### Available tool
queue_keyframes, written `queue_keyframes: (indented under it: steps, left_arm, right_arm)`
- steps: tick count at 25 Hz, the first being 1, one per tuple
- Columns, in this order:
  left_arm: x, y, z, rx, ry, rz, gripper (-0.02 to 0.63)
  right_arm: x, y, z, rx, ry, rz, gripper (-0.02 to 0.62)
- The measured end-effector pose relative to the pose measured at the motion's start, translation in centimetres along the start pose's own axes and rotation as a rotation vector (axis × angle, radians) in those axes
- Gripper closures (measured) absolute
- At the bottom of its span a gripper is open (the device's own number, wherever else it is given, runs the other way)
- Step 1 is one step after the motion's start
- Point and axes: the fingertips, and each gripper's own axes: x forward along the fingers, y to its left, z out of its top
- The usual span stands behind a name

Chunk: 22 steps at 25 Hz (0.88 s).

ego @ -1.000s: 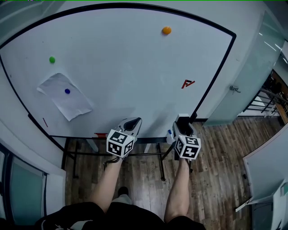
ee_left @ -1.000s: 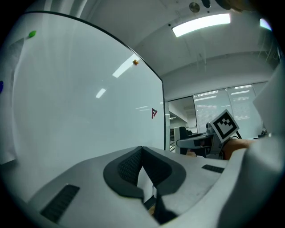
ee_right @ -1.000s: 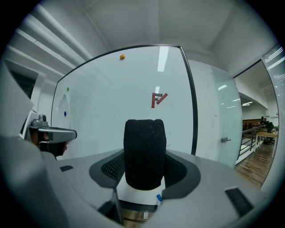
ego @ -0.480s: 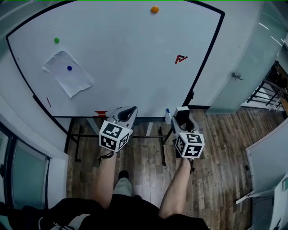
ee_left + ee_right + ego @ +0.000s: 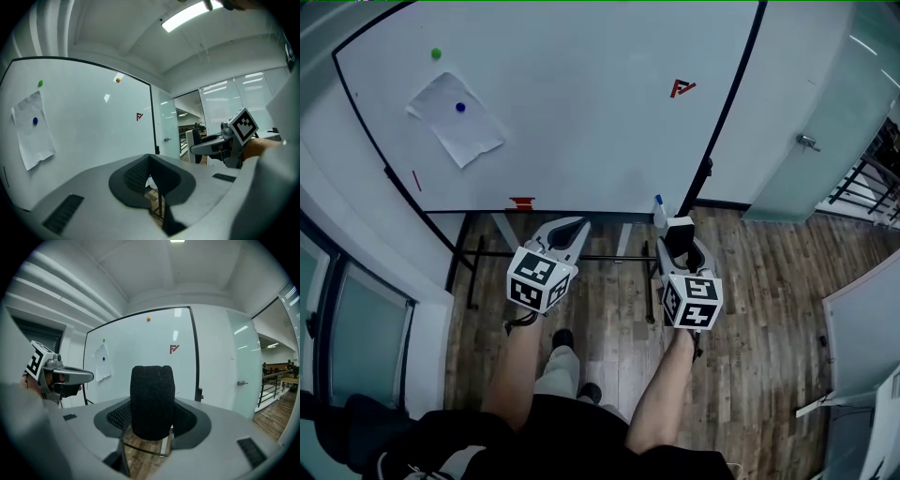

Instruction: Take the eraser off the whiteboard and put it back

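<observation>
The right tongs point(image 5: 678, 232) stand wide around the black eraser point(image 5: 151, 399) and grip it upright across its sides. The left tongs point(image 5: 568, 231) are closed together with nothing between them. Both are held out over the wooden floor point(image 5: 750, 272), apart from the whiteboard point(image 5: 581, 122).

The eraser looks light, with a soft, fuzzy felt face that gives a little and probably a stiffer body behind it. A hold across its two sides, as now, should keep it from twisting, and a gentle squeeze is likely enough. To go back, it probably needs its flat face pressed square against the board.

Compared with a second ago, the board sits higher and farther off in the head view. The orange magnet point(image 5: 148, 318) has slipped past that view's top edge, and more floor lies beneath both tongs. The eraser is gripped the same way.
</observation>
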Motion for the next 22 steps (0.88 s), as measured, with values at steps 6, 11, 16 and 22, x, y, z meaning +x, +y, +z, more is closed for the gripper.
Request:
queue_keyframes:
  steps: [6, 11, 16, 22]
  left_arm:
    - [-1.9, -2.1, 0.2, 0.003, -0.027, -0.02, 0.586]
    - [-3.0, -2.9, -0.5, 0.0, -0.03, -0.025, 0.585]
    - [-4.0, -2.4, -1.3, -0.004, -0.011, -0.002, 0.586]
    - [-5.5, -1.6, -1.5, -0.012, -0.014, 0.02, 0.585]
  right_arm:
    - [-1.4, 1.2, -1.6, -0.008, 0.026, 0.024, 0.351]
    - [-2.4, 1.8, -2.6, 0.006, 0.027, 0.031, 0.35]
    - [-2.8, 2.7, -3.4, 0.012, 0.04, 0.039, 0.351]
    - [-3.3, 4.2, -3.7, 0.006, 0.048, 0.055, 0.351]
